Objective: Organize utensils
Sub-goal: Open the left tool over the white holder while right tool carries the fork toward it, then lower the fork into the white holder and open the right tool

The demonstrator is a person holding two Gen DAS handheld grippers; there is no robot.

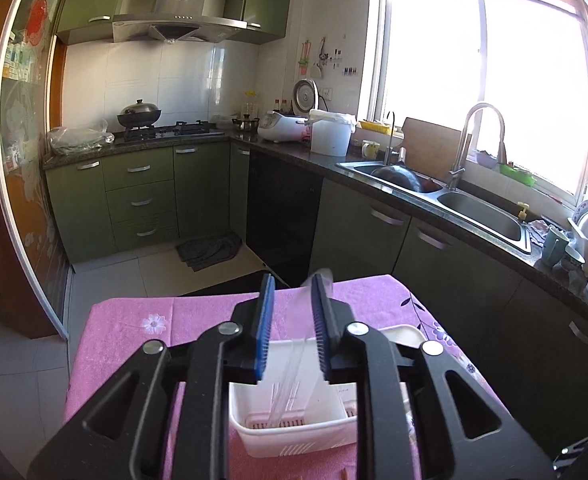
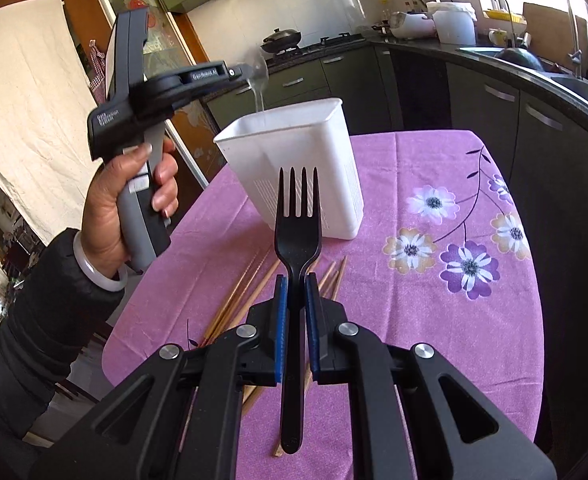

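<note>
Below me, a pink flowered cloth [image 2: 433, 168] covers the table. On it stands the white caddy [image 2: 294, 160], at 12 o'clock from my right gripper [image 2: 294, 280] and directly under my left gripper [image 1: 293, 284]. The caddy's slotted floor shows in the left wrist view, down between my left fingers.

My left hand [image 2: 134, 196] grips its tool's handle at 9 o'clock in the right wrist view, above and left of the caddy's rim. My left jaws stand partly open, with a clear plastic utensil [image 1: 294, 360] blurred between them, its upper end against the right pad and its lower end reaching down into the caddy. Whether the pads grip it I cannot tell.

My right jaws are closed on a black fork [image 2: 297, 240], pinching its neck, tines pointing to 12 o'clock toward the caddy, handle running back to 6.

Wooden chopsticks [image 2: 238, 300] lie loose on the cloth under my right gripper, fanned from 7 to 1 o'clock.
</note>
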